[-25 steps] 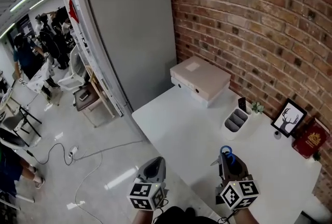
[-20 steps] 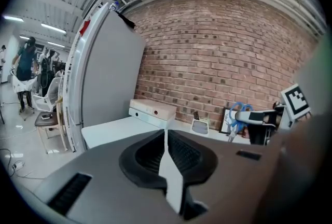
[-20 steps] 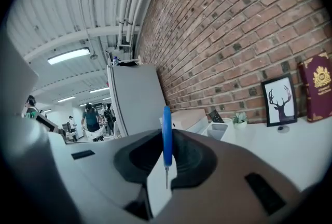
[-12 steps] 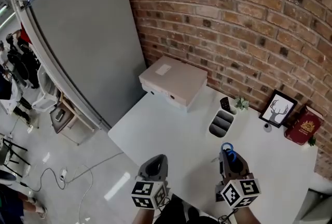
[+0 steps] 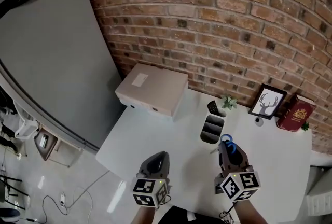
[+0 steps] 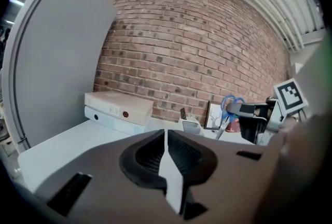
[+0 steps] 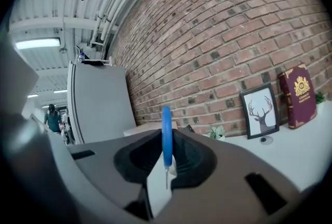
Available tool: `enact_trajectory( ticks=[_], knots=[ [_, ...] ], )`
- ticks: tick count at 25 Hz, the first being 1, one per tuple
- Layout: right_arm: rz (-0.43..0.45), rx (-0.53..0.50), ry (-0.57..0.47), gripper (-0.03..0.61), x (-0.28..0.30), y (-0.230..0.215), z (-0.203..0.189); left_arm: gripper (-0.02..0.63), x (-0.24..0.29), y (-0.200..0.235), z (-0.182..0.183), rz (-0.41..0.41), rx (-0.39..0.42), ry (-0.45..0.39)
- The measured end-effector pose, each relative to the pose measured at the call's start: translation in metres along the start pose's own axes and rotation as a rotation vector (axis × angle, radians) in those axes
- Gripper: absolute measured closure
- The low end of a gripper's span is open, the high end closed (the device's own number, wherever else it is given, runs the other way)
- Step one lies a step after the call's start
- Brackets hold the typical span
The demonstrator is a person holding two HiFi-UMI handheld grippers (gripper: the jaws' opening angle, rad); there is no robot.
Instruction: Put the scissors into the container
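The scissors (image 5: 226,141) have blue handles and stand upright in my right gripper (image 5: 226,148), which is shut on them above the white table. In the right gripper view the blue handle (image 7: 166,135) rises edge-on between the jaws, with the metal blade pointing down. The container (image 5: 212,128), a grey desk organiser with several open compartments, stands just beyond and left of that gripper. My left gripper (image 5: 157,158) hovers at the table's near left edge, shut and empty. From the left gripper view (image 6: 166,151), the scissors (image 6: 229,108) and container (image 6: 191,124) lie to the right.
A flat white box (image 5: 151,88) sits at the table's back left against the brick wall. A small plant (image 5: 228,102), a framed deer picture (image 5: 267,102) and a red book (image 5: 294,113) line the wall behind the container. A grey panel (image 5: 46,57) stands at the left.
The head view has swung toward the wall. The container now lies closer to my right gripper and the scissors. Both grippers keep the same grip.
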State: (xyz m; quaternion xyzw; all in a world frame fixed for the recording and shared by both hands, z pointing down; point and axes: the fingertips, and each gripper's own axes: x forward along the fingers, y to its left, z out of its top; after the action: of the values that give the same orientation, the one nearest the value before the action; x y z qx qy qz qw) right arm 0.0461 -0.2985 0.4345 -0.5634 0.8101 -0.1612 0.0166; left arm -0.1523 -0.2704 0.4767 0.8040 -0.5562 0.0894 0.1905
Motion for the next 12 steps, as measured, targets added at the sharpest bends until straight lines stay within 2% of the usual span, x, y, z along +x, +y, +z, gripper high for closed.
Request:
enact_trajectory(
  ticks=[5,12],
  knots=[
    [-0.053,-0.013,-0.035,0.528,0.015,-0.006,0.011,0.589,0.022,0.004,0.011,-0.066,0.018,0.006],
    [-0.093,-0.028,-0.061,0.528,0.033,-0.012,0.014,0.589,0.044,0.009,0.017,-0.119,0.034,0.018]
  ],
)
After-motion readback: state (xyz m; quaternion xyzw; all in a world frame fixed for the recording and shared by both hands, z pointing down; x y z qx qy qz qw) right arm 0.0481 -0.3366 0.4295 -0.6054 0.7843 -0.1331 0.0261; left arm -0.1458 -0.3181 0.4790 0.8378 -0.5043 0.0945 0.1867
